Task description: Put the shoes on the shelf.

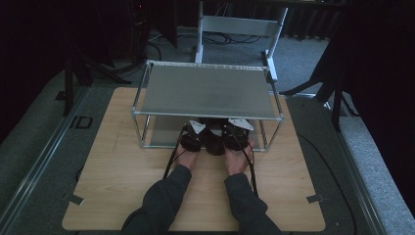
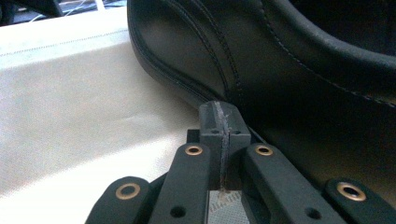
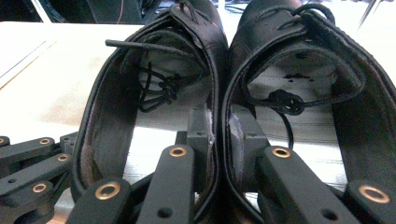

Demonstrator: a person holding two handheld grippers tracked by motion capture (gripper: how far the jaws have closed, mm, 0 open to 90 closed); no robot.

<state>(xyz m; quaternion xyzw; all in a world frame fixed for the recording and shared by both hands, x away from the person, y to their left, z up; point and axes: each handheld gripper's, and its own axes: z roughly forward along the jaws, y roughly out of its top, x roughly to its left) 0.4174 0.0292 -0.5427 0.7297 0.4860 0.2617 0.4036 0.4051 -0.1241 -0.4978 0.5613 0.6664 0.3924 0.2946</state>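
Note:
Two black leather lace-up shoes stand side by side on the lower level of a metal rack. In the right gripper view the left shoe and right shoe show their open tops. My right gripper is shut on their two inner walls, one jaw inside each shoe, pinching them together. My left gripper is shut with nothing between its pads, its tip right at the outer side of a shoe near the sole. From above, the left gripper and right gripper flank the shoes.
The rack's upper shelf hangs low over both grippers, with thin metal posts at its corners. It stands on a wooden table. A white frame stands on the floor behind. The left gripper's linkage lies beside the left shoe.

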